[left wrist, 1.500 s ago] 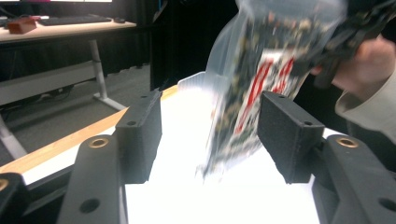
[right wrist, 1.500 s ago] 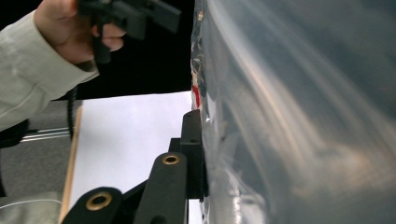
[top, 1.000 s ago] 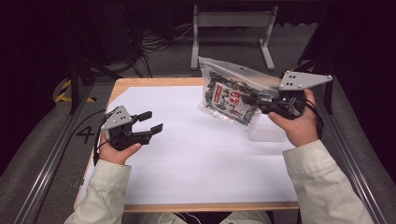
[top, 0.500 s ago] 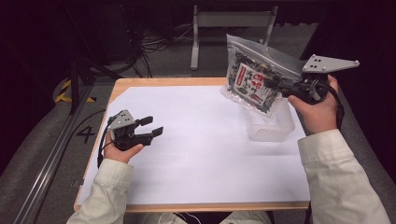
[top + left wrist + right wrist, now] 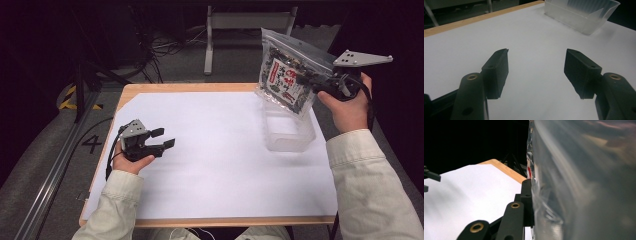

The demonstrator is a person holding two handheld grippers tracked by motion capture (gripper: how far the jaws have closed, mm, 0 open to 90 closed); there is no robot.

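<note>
Bag: clear zip bag (image 5: 289,75) of printed packets hangs tilted above clear plastic tub (image 5: 287,131) | right gripper (image 5: 311,82): pinched on bag's edge (held off the table) | left gripper (image 5: 161,140): jaws spread, nothing between, low over white sheet (image 5: 220,165).

Cream sleeves (image 5: 370,190), black fingers (image 5: 497,71), brass screws, grey three-cornered plate (image 5: 361,58)
</note>
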